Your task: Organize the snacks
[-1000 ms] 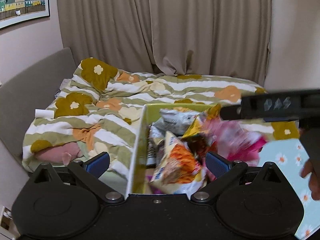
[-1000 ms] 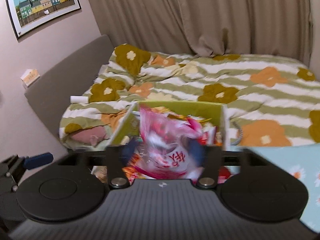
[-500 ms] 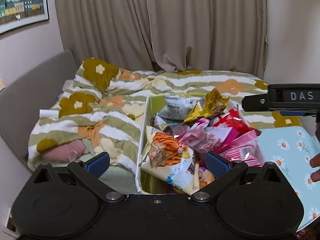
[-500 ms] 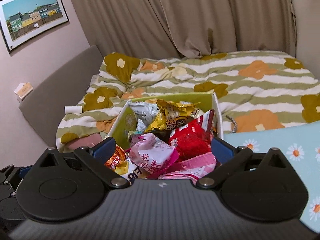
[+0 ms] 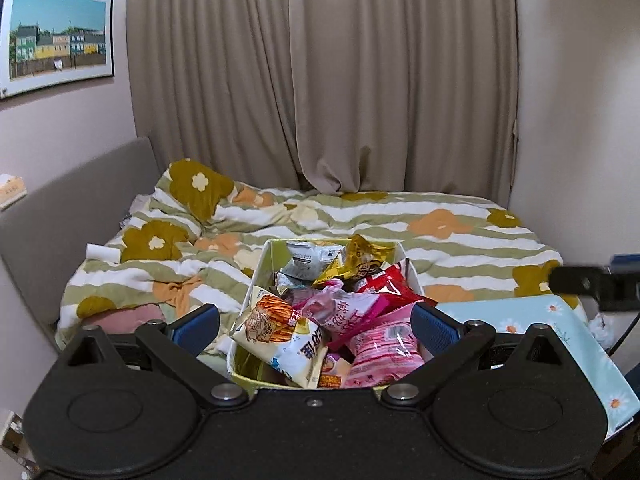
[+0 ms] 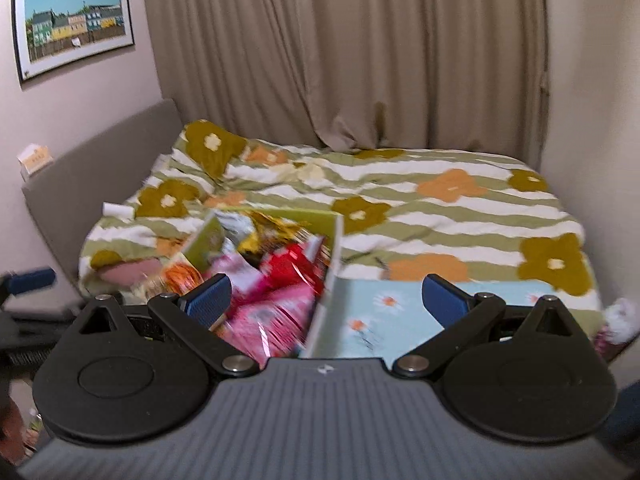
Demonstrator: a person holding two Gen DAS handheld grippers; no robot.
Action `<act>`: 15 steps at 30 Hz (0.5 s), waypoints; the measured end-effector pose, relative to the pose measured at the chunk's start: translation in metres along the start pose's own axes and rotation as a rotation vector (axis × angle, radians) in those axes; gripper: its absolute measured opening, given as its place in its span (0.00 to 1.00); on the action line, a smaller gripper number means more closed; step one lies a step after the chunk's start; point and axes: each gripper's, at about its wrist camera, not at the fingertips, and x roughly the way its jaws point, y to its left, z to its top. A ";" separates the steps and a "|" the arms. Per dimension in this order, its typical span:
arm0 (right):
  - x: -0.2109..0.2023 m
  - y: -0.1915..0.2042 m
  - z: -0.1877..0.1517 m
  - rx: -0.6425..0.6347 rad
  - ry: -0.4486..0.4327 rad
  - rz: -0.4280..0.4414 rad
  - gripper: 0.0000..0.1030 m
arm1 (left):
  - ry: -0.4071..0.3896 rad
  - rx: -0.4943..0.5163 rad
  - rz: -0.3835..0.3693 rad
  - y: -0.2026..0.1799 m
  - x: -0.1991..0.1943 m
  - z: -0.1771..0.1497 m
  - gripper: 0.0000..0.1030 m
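A yellow-green box (image 5: 261, 266) stands in front of the bed, heaped with several snack bags: a white and orange bag (image 5: 280, 334), pink bags (image 5: 380, 346), a red bag (image 5: 386, 284), a gold bag (image 5: 362, 260). The box also shows in the right wrist view (image 6: 334, 254), blurred. My left gripper (image 5: 314, 326) is open and empty, its blue fingers on either side of the box's near end. My right gripper (image 6: 326, 298) is open and empty, above the box's right wall. Part of it shows at the right of the left wrist view (image 5: 592, 284).
A light blue daisy-print surface (image 6: 394, 314) lies right of the box. Behind is a bed with a green-striped flower quilt (image 5: 440, 236), a grey headboard (image 5: 68, 208) on the left, and beige curtains (image 5: 320, 80).
My right gripper opened and let the pink bag drop into the box, then pulled back and to the right. My left gripper drew back and rose; it stays open.
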 end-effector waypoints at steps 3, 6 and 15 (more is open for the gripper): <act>-0.016 -0.010 -0.016 -0.016 0.017 -0.039 1.00 | -0.007 0.026 -0.001 -0.013 -0.015 -0.008 1.00; -0.028 -0.020 -0.034 -0.016 0.038 -0.072 1.00 | 0.002 0.046 -0.011 -0.027 -0.026 -0.018 1.00; -0.050 -0.057 -0.074 0.056 0.101 -0.155 1.00 | 0.034 0.087 -0.040 -0.060 -0.040 -0.043 1.00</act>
